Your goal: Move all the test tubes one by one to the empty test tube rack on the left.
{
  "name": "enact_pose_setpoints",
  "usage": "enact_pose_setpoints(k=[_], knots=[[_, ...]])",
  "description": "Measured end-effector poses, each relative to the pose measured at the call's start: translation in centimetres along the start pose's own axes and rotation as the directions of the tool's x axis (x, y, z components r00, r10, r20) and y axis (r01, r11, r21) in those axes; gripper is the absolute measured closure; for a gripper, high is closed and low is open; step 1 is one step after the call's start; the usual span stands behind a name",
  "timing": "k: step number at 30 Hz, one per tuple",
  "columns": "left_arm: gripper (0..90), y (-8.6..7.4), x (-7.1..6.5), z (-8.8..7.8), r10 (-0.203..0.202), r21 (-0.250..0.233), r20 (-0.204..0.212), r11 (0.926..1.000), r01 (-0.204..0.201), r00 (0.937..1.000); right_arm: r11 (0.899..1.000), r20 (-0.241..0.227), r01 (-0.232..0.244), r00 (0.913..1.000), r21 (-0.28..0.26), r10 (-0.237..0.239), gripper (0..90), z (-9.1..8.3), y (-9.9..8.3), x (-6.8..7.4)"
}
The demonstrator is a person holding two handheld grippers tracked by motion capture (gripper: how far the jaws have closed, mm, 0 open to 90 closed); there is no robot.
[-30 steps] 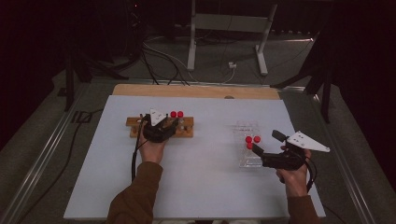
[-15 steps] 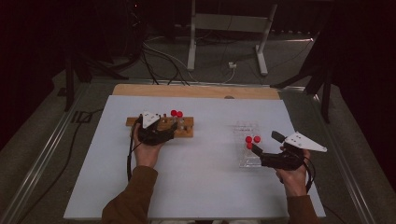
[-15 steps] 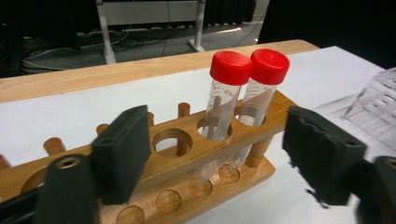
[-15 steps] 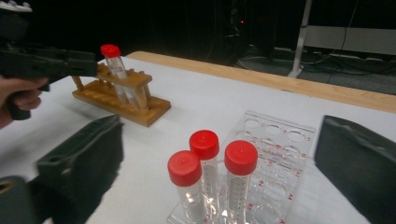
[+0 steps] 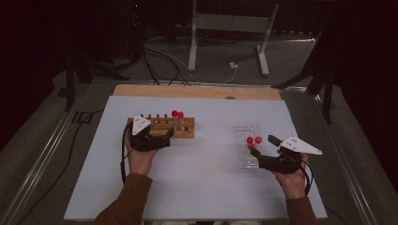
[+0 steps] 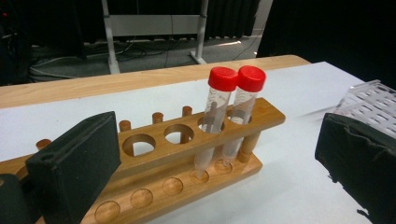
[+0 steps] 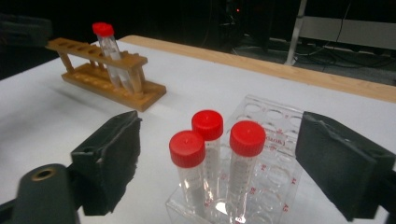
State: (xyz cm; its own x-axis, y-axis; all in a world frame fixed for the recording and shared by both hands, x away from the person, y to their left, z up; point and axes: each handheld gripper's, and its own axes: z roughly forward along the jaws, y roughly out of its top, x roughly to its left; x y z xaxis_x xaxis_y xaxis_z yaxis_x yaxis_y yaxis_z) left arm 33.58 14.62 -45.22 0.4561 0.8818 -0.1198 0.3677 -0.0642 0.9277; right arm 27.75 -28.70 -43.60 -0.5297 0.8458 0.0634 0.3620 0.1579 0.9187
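From my seat, the wooden rack (image 5: 162,126) sits on the table (image 5: 206,187) at ten o'clock with two tubes (image 5: 177,121) in its right-end holes; the clear rack (image 5: 248,143) at two o'clock holds three tubes (image 5: 253,140)

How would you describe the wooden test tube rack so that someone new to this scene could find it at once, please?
Start at the white table top and look to its left half, just beyond the left gripper. There lies the wooden test tube rack, a low brown stand with a row of round holes. Unlike the clear plastic rack on the right, it is brown wood and holds two red-capped tubes at one end.
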Motion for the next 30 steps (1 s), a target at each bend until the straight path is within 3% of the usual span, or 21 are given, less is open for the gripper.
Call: enact_pose_setpoints(k=[5,11,17,30], knots=[[1.0,-0.3,-0.1,-1.3,-0.002,-0.015,0.008,0.9999,0.002,1.0000,1.000,0.013,-0.003,0.9999,-0.006,0.004,23.8,-0.1,-0.3,-0.2],[1.0,-1.0,-0.1,-2.5,0.001,-0.022,0.007,0.9998,-0.001,1.0000,1.000,0.025,0.002,0.9997,-0.015,-0.001,45.6,-0.4,-0.6,-0.9],[1.0,-1.1,0.2,-3.2,-0.006,-0.028,-0.001,0.9996,0.006,1.0000,1.000,0.045,0.021,0.9988,0.014,-0.022,59.7,0.2,-1.4,-1.3],[1.0,-1.1,0.5,-3.9,-0.009,-0.040,-0.015,0.9992,0.008,0.9999,0.997,0.046,0.049,0.9976,0.067,-0.052,70.6,2.3,-2.4,-1.2]])
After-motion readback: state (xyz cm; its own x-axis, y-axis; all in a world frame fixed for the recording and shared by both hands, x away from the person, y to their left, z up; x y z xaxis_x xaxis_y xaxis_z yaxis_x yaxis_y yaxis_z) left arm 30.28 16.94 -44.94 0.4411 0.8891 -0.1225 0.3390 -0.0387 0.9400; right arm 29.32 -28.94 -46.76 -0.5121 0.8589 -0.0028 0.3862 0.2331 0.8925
